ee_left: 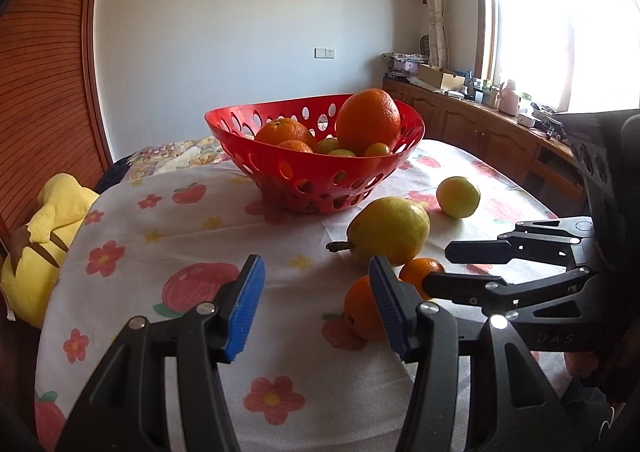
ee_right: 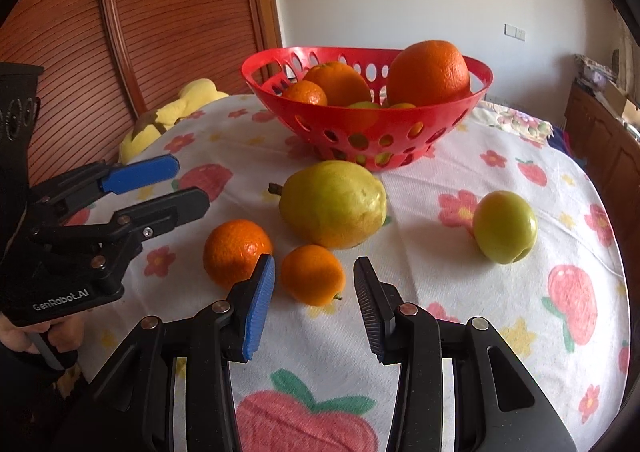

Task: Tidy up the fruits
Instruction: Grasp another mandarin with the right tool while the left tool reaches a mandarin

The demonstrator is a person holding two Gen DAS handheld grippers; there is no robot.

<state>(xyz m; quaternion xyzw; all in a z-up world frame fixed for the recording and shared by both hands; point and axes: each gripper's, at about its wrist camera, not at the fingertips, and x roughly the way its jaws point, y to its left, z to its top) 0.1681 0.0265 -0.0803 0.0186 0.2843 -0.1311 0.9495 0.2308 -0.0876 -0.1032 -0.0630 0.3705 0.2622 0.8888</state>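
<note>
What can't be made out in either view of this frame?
- Left wrist view: the larger orange is partly covered by the left gripper's finger.
- Both views: the basket wall hides its lower fruit, so the count is unknown.
- Left wrist view: the window is overexposed.

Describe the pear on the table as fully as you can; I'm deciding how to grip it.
The pear is large, yellow-green with a slightly dimpled, glossy skin and a short dark stem pointing toward the left gripper. It lies on its side on the flowered tablecloth, just in front of the red basket, seemingly not touching it. Two small oranges sit close by on its near side; contact with them cannot be confirmed. Neither gripper touches it.
</note>
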